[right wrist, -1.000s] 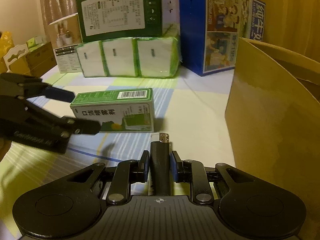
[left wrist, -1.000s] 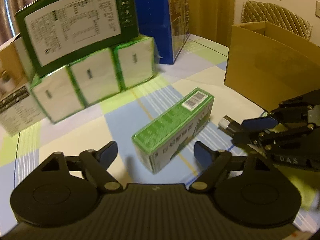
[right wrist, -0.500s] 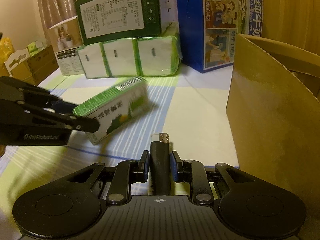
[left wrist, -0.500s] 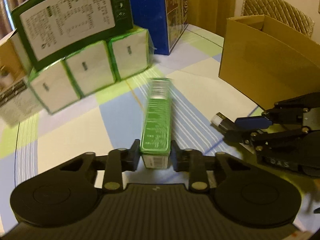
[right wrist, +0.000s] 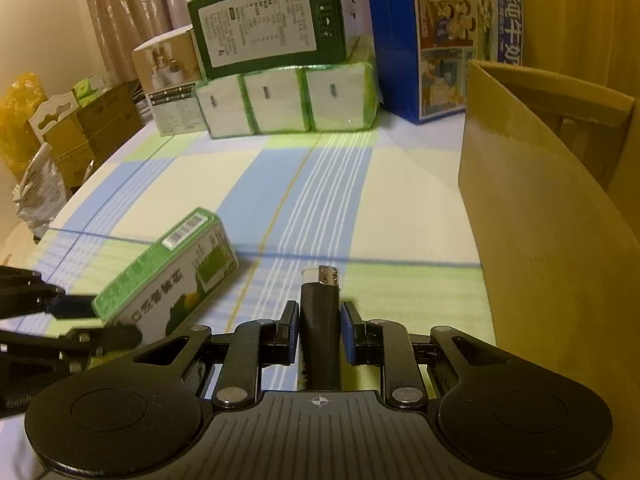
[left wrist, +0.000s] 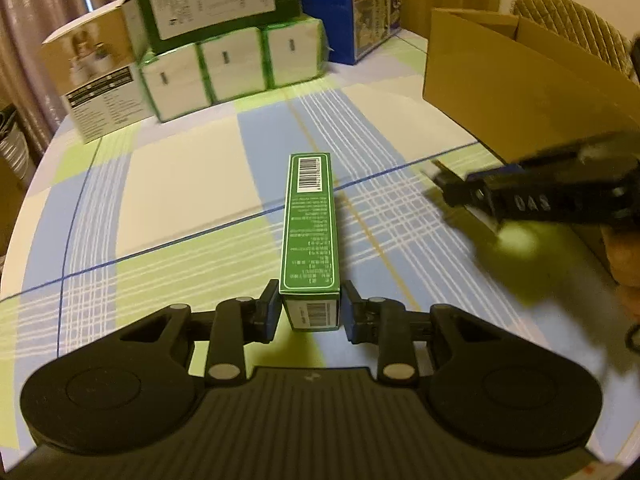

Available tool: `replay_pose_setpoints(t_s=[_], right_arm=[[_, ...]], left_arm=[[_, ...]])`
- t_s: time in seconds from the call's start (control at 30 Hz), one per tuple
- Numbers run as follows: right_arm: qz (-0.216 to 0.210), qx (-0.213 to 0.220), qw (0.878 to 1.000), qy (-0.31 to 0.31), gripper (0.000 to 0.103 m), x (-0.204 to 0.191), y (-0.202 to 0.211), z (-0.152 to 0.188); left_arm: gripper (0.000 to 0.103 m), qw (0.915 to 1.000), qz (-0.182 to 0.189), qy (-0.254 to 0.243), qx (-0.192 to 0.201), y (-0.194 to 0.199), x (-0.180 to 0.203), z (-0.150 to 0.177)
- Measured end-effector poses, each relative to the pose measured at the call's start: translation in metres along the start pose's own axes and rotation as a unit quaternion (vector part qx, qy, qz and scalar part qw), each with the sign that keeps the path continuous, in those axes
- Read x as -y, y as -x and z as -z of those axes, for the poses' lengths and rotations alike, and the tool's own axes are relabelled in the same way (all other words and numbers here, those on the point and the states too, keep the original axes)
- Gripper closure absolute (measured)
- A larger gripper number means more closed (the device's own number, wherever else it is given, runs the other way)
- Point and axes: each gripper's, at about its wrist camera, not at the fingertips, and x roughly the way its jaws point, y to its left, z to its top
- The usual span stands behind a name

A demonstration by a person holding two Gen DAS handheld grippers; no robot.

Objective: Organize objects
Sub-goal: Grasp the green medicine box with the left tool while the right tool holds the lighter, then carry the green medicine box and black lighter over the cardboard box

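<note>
A long green carton (left wrist: 310, 236) with a barcode sticks forward from my left gripper (left wrist: 310, 312), which is shut on its near end, lifted above the checked tablecloth. The right wrist view shows the same green carton (right wrist: 172, 276) low at the left, tilted, held by the left gripper (right wrist: 76, 316). My right gripper (right wrist: 319, 328) is shut on a black lighter (right wrist: 320, 312) with its metal top pointing forward. In the left wrist view the right gripper (left wrist: 452, 184) is a blur at the right, next to the brown cardboard box (left wrist: 516, 92).
The open cardboard box (right wrist: 552, 216) fills the right side. At the table's far end stand a wrapped tissue pack (right wrist: 292, 100) with a dark green box (right wrist: 268, 24) on top, a blue milk carton (right wrist: 444, 40) and a small white-brown box (right wrist: 168, 80). The table edge (left wrist: 24, 200) curves at left.
My left gripper closed on the green carton, turned it lengthwise and lifted it back from the table's middle. The right gripper kept hold of the lighter and drew back a little.
</note>
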Motion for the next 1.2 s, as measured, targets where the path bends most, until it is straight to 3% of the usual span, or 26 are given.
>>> replay_pose_setpoints(t_s=[0.1,0.3,0.77,1.2], right_arm=[[0.004,-0.003,1.0,-0.007,0.084,0.001,0.005,0.006],[0.008,-0.001,1.0,-0.01,0.084,0.003,0.006,0.006],[0.005,-0.005,1.0,-0.01,0.084,0.002,-0.001,0.006],[0.003,-0.003,1.0,0.003,0.084,-0.004,0.009,0.007]], left_arm=[[0.07,1.0,-0.005,-0.003,-0.001,-0.004,0.001,-0.006],[0.07,0.9997,-0.003,-0.012,-0.019,-0.03,0.002,-0.025],[0.076,0.996,0.009,-0.041,-0.079,-0.07,0.006,-0.049],[0.078,0.9961,0.029,0.018,-0.081,-0.047,0.005,-0.029]])
